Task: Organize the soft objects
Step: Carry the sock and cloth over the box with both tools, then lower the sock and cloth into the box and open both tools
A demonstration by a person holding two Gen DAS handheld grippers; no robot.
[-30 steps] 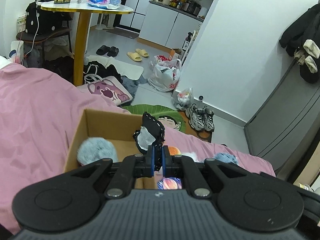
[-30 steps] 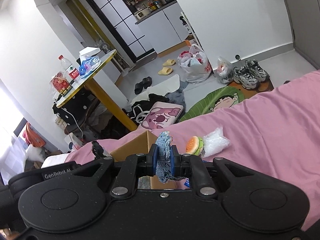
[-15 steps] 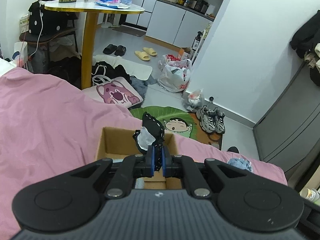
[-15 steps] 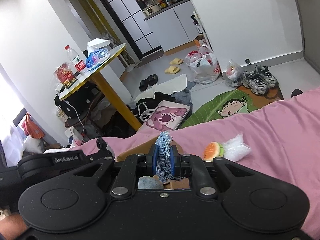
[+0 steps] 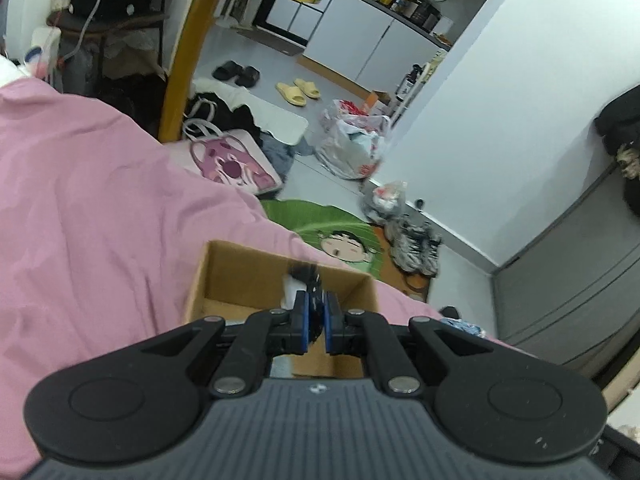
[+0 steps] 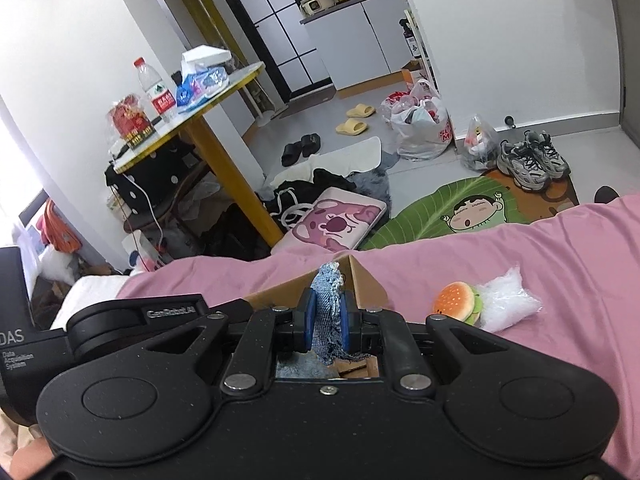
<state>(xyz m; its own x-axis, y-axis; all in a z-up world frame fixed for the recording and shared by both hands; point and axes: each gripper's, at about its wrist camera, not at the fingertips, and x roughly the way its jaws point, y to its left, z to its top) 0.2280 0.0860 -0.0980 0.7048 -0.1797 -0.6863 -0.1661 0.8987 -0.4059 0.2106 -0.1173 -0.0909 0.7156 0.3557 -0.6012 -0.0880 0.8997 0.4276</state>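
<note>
Your right gripper [image 6: 327, 322] clamped a scrap of denim [image 6: 327, 312] over the box [image 6: 362, 284].

You had the jaws shut on the denim, its frayed top sticking up above the blue pads [image 6: 306, 320] and its lower end hanging down past them. The cardboard box sat on the pink sheet [image 6: 540, 264] right ahead of your fingers, with something grey and fluffy showing inside it. To the right of the box lay a burger toy [image 6: 456, 302], touching a clear plastic bag [image 6: 506, 304]. At the left edge you could see the other gripper [image 6: 136, 316]. Beyond the bed stood a yellow-legged table [image 6: 218, 92] holding a water bottle [image 6: 154, 88], and sneakers [image 6: 530, 160] sat on the floor by the leaf mat [image 6: 432, 212].
</note>
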